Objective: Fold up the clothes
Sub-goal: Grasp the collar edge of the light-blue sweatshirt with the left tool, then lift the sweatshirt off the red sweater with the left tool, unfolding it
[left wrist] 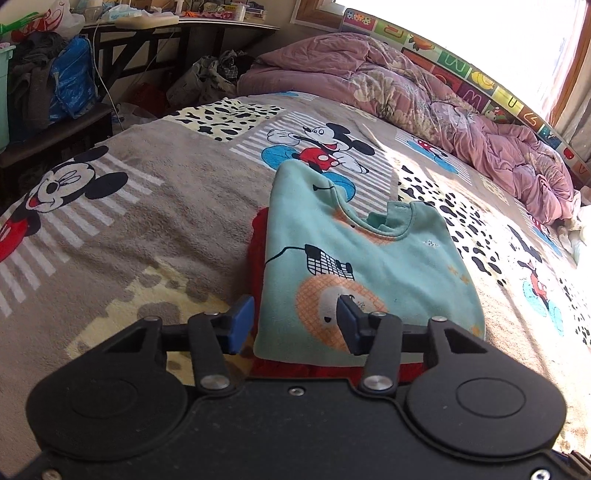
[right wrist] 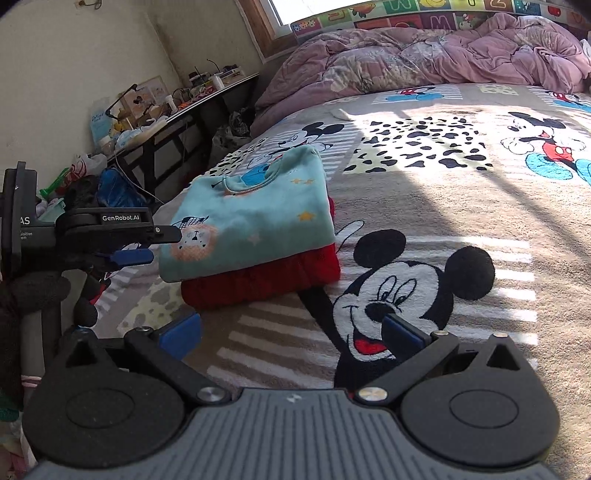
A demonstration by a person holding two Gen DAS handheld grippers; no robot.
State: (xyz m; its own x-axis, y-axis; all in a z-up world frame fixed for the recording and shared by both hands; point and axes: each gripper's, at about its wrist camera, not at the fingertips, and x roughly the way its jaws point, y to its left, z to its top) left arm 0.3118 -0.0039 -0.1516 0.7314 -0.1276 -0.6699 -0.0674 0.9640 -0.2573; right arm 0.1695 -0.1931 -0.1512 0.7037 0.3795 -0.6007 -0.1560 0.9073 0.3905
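- Where the bed (left wrist: 155, 206) fills most of both views, it is covered by a grey plush blanket (right wrist: 461, 206) printed with cartoon mice, stripes and black-spotted cream patches.
- Folded into a neat rectangle, a mint-green fleece top with an orange lion print (left wrist: 354, 266) lies at the centre of the left wrist view, neckline toward the far side.
- Directly beneath it sits a folded red knitted garment (right wrist: 266, 280), its edges showing along the left and near sides of the green top; the two form one small stack on the blanket.
- At the lower middle of the left wrist view, the left gripper (left wrist: 291, 321) hovers just over the near edge of the stack, its blue-padded jaws moderately apart and holding nothing.
- One left pad sits over bare blanket beside the stack; the other sits over the lion print. Whether either touches the cloth cannot be told.
- Seen from the right wrist view, the left gripper appears at the left edge, side-on, just beside the stack.
- At the bottom of the right wrist view, the right gripper (right wrist: 291, 332) has its blue-padded jaws spread wide and empty, over a large mouse face, near the stack but apart from it.
- A rumpled mauve quilt (left wrist: 424, 99) lies along the far side of the bed, upper right.
- A cluttered dark counter (left wrist: 192, 29) stands at the upper left.
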